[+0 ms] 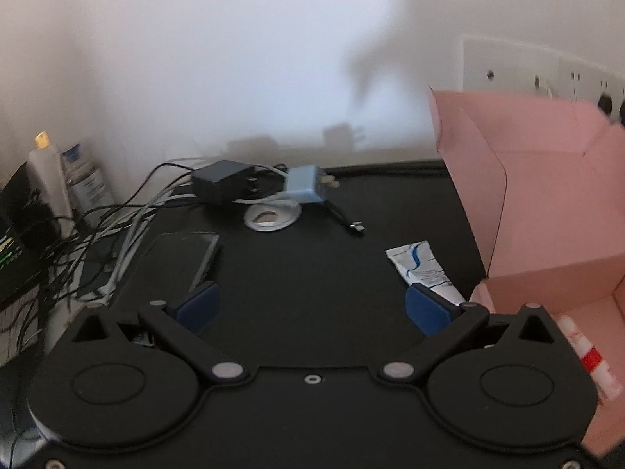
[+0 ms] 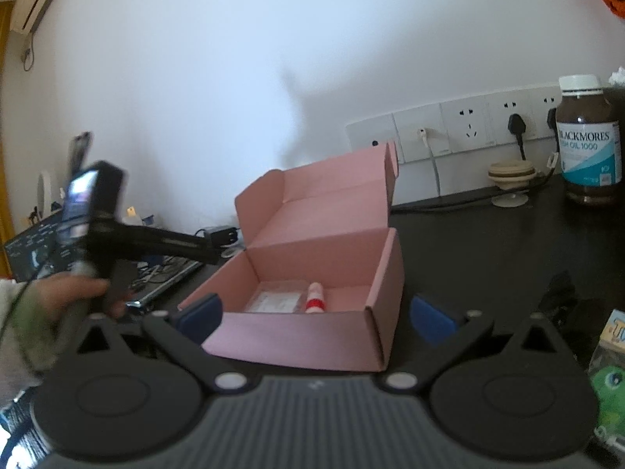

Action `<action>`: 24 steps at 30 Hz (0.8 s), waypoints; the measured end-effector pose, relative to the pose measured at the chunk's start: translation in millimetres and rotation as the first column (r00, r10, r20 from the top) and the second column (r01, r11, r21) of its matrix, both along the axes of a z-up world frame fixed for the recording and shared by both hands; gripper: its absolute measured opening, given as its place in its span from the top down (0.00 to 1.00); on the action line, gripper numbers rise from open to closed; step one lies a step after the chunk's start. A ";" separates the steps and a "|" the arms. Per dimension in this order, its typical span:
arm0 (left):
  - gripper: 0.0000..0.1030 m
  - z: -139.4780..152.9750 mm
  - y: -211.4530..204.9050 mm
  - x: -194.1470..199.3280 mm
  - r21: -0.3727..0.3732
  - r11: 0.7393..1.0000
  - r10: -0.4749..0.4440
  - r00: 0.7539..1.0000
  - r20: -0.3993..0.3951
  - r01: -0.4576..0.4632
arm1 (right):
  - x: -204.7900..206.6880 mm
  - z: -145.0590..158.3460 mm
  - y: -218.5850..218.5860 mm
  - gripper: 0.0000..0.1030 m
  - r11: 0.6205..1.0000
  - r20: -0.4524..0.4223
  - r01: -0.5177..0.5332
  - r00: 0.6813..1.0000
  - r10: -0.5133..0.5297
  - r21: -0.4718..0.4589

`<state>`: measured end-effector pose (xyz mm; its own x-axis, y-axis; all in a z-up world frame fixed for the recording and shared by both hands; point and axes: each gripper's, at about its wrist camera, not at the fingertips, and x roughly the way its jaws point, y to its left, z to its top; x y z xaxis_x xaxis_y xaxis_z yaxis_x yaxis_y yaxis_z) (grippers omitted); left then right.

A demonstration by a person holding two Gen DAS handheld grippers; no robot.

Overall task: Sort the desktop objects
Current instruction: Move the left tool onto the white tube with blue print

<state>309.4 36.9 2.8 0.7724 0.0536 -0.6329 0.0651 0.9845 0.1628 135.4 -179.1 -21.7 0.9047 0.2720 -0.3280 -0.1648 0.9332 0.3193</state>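
Note:
My left gripper (image 1: 311,306) is open over the black desk (image 1: 312,258), nothing between its blue pads. A white and blue tube (image 1: 424,271) lies just ahead of its right finger, beside the open pink box (image 1: 547,211). Farther off lie a black charger (image 1: 222,183), a light blue charger (image 1: 306,185) and a silver ring (image 1: 271,217). My right gripper (image 2: 316,318) is open, hovering at the pink box (image 2: 312,273). Inside the box lie a clear packet (image 2: 279,297) and a white and red stick (image 2: 315,299).
Tangled cables (image 1: 97,242), a dark tablet (image 1: 179,254) and bottles (image 1: 82,176) crowd the left. A person's hand (image 2: 74,293) holds the other gripper at left. A fish oil bottle (image 2: 588,140), wall sockets (image 2: 461,125), a beige stand (image 2: 511,179) and a green toy (image 2: 609,387) sit on the right.

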 end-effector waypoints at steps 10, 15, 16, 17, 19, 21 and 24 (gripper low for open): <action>0.01 -4.0 -14.8 11.8 -0.152 0.988 -0.041 0.999 -0.026 0.036 | -1.5 -0.9 -3.5 0.01 0.999 -0.011 -0.021 1.000 0.022 0.033; 0.01 -4.8 -17.4 8.3 -0.183 0.982 -0.061 0.997 -0.037 0.053 | -1.9 -0.5 -2.0 0.01 0.999 -0.007 -0.024 1.000 0.024 0.036; 0.01 -4.7 -19.3 7.8 -0.175 0.983 -0.063 0.997 -0.035 0.056 | -1.0 -0.5 -1.8 0.01 0.999 -0.007 -0.019 1.000 0.019 0.035; 0.01 -4.0 -21.2 7.1 -0.168 0.984 -0.065 0.997 -0.036 0.058 | -0.4 -0.6 -1.9 0.01 0.999 -0.007 -0.014 1.000 0.014 0.035; 0.01 -2.8 -24.0 5.2 -0.161 0.984 -0.077 0.996 -0.041 0.069 | 2.2 -0.8 -2.8 0.01 0.999 -0.006 -0.005 1.000 0.005 0.038; 0.01 -3.0 -25.0 4.6 -0.151 0.985 -0.093 0.995 -0.034 0.087 | 4.0 -1.0 -3.6 0.01 0.999 -0.005 0.009 1.000 -0.009 0.041; 0.00 -3.6 -20.2 10.0 -0.147 0.986 -0.082 0.996 -0.035 0.076 | 5.6 -1.7 -6.8 0.01 0.998 0.001 0.016 1.000 -0.017 0.059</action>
<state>319.4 16.7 -0.8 0.7442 -0.1015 -0.6602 0.1470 0.9890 0.0136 141.0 -186.0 -23.4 0.9097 0.2760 -0.3102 -0.1502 0.9152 0.3739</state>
